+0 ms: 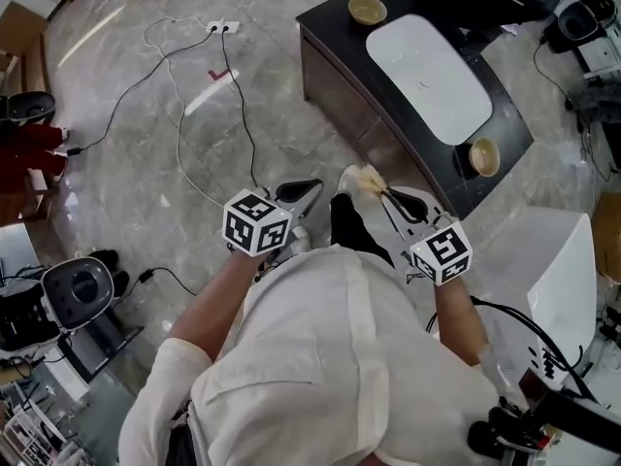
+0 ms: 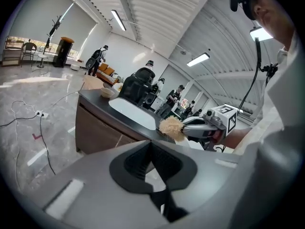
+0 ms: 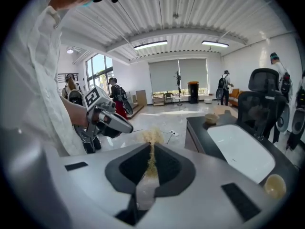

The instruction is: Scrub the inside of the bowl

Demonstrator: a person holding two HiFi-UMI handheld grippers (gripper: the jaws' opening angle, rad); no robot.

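My right gripper (image 1: 384,191) is shut on a tan fibre scrubber (image 1: 363,177), whose tuft (image 3: 152,137) sticks up past the closed jaws. My left gripper (image 1: 309,188) is shut and holds nothing; in its own view the jaws (image 2: 152,147) meet with no gap. Both hang over the floor, short of the black counter (image 1: 342,39). One tan bowl (image 1: 484,156) stands on the counter's near right corner, also seen low at the right in the right gripper view (image 3: 275,185). A second bowl (image 1: 367,10) stands at the counter's far end. The scrubber (image 2: 171,128) touches neither bowl.
A white sink basin (image 1: 427,66) is set into the counter between the bowls. Cables (image 1: 184,115) trail over the marble floor to a socket (image 1: 221,27). A white box (image 1: 543,260) stands at the right, camera gear (image 1: 73,294) at the left. People stand far off in the hall.
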